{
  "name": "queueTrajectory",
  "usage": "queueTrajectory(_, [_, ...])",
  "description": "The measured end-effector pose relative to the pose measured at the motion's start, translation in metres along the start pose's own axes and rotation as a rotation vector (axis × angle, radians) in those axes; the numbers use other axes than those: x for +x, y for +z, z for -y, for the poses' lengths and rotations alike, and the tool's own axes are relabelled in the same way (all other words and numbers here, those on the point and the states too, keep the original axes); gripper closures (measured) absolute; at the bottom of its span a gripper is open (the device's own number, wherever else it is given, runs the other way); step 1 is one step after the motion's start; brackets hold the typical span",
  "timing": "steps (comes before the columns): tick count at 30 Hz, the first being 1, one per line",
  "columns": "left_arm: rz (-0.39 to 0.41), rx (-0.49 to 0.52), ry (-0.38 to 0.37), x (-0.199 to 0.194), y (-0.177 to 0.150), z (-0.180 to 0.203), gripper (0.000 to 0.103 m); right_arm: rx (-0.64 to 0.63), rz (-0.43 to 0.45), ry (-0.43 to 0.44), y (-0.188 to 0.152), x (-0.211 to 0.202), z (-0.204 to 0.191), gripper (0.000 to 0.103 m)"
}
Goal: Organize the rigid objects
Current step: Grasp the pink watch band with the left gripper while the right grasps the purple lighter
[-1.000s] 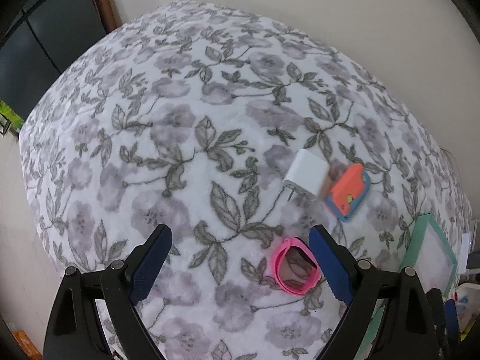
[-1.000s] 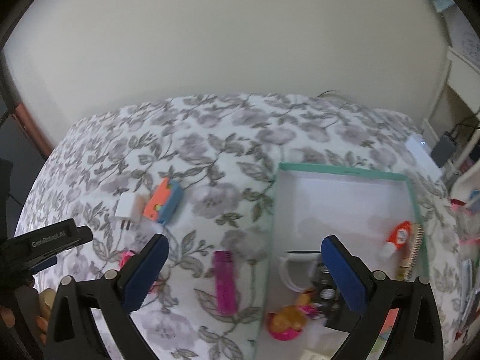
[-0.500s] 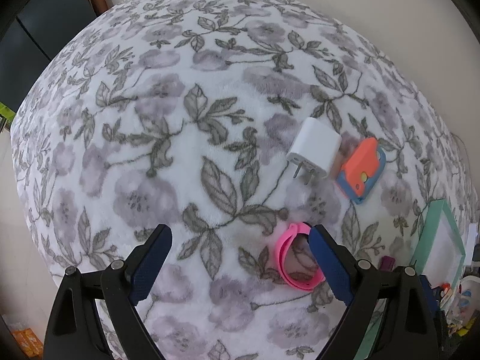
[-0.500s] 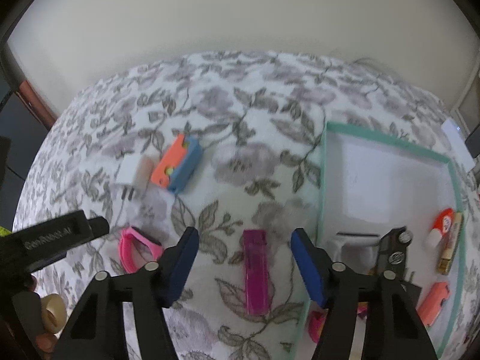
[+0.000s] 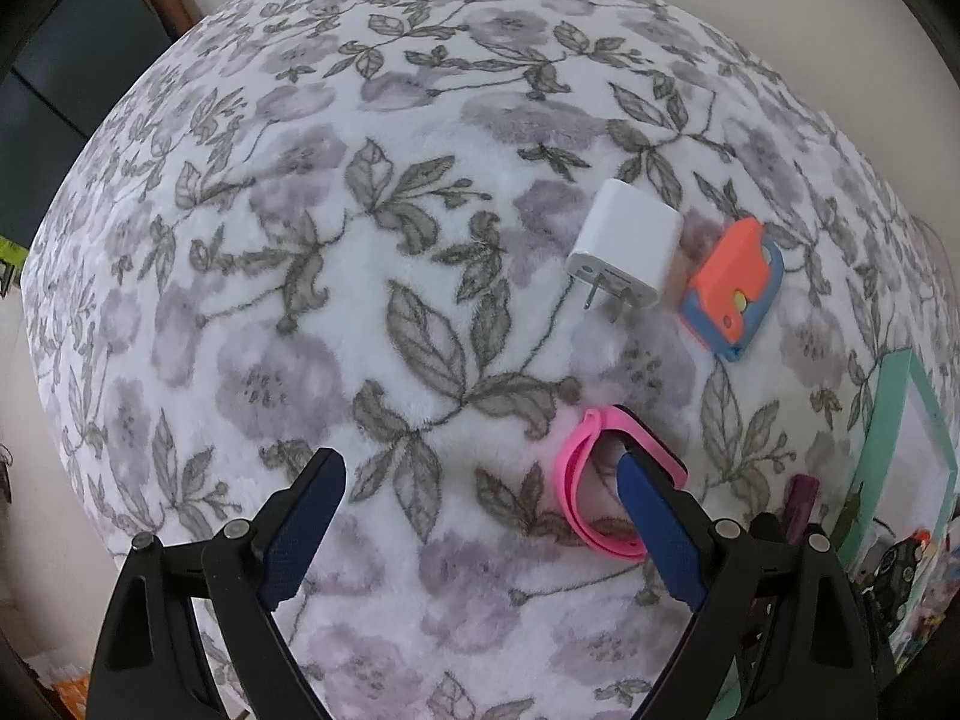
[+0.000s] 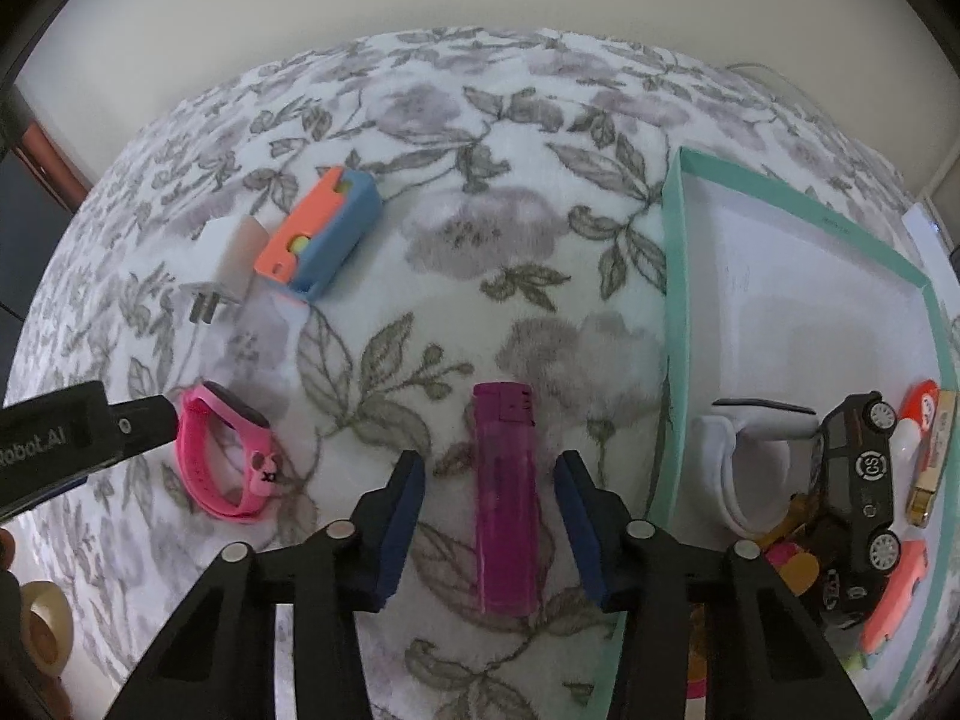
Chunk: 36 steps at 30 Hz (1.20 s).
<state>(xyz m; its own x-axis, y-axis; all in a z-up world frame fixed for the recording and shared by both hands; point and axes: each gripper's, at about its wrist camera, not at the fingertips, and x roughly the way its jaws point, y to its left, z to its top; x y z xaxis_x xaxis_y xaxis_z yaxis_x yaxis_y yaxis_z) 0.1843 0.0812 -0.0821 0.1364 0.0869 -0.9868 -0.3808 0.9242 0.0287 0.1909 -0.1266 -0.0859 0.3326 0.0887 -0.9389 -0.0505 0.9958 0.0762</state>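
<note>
A purple lighter lies on the flowered blanket, left of the teal tray. My right gripper straddles it with its jaws closing; a gap still shows on both sides of the lighter. A pink wristband lies on its edge farther left. My left gripper stands open wide, and its right fingertip sits inside the band's loop. Beyond the band lie a white charger plug and an orange-and-blue case.
In the tray are a white wristband, a black toy car and several small items at its near right. A tape roll sits at the lower left. A dark cabinet stands past the bed's left edge.
Both grippers have sunk toward the blanket. The right jaws have narrowed from wide open to either side of the lighter. The left gripper's right finger has come into the pink band's loop.
</note>
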Motion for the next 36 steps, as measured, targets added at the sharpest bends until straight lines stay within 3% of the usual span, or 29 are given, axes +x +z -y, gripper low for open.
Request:
queueTrajectory(10, [-0.039,0.031,0.024,0.02,-0.006,0.008,0.018,0.009,-0.006,0.016,-0.002,-0.002,0.005,0.068])
queueTrajectory(13, [-0.045,0.039,0.03,0.024,-0.009,0.009,0.038,0.01,-0.005,0.019,-0.002,-0.002,0.006,0.068])
queueTrajectory(20, [-0.041,0.078,0.019,0.03,-0.014,0.028,0.061,0.003,-0.023,0.088,-0.004,-0.004,0.001,0.082])
queueTrajectory(31, [0.0,0.113,0.06,0.032,-0.007,0.065,0.07,-0.05,-0.014,0.054,-0.007,-0.004,-0.01,0.082])
queueTrajectory(36, [0.0,0.109,0.04,0.029,-0.007,0.075,0.087,-0.052,-0.015,0.056,-0.014,-0.007,-0.012,0.082])
